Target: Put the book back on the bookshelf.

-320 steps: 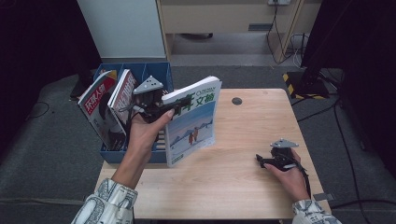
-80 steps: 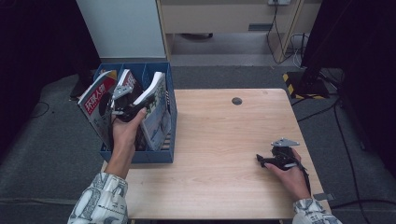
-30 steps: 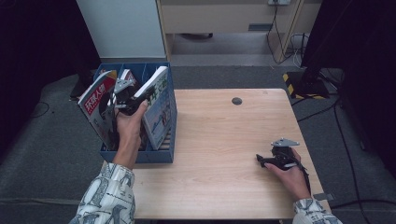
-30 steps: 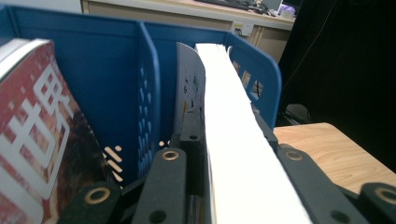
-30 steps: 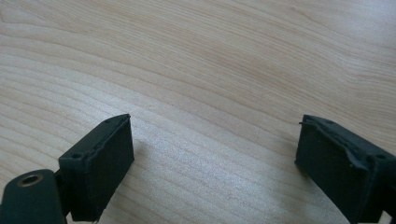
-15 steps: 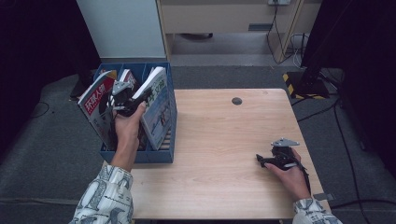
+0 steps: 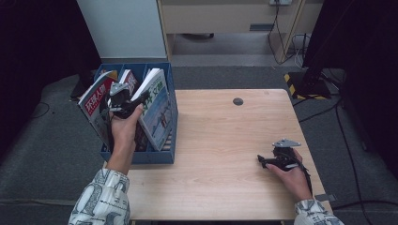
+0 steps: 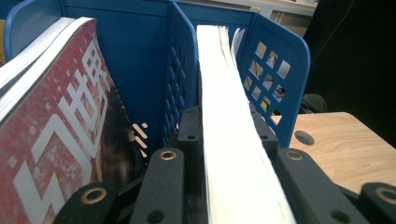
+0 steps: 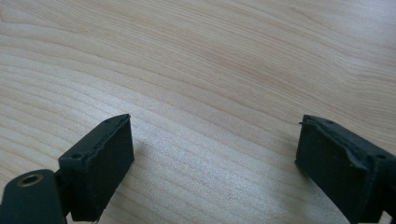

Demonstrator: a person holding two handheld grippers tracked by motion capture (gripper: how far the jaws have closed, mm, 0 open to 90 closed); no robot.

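Observation:
A book with a blue and white cover (image 7: 157,110) stands tilted in the right compartment of the blue file rack (image 7: 162,157) at the table's left edge. My left gripper (image 7: 123,99) is shut on its near edge. In the left gripper view the book's white page edge (image 8: 229,140) runs up between the two black jaws of the left gripper (image 8: 224,119), which press on both sides. A red magazine (image 7: 94,96) (image 8: 56,130) leans in the left compartment. My right gripper (image 7: 263,161) rests on the table at the front right, open and with nothing in it (image 9: 212,154).
Another magazine (image 7: 127,77) stands in the rack's middle compartment. A perforated blue divider (image 8: 180,79) separates the book from the red magazine. The wooden table (image 7: 225,131) has a round cable hole (image 7: 238,101) near its far edge. Dark floor surrounds the table.
The left gripper carried the book from above the table into the rack's right compartment. Over the last second it has barely shifted. The right gripper has stayed put.

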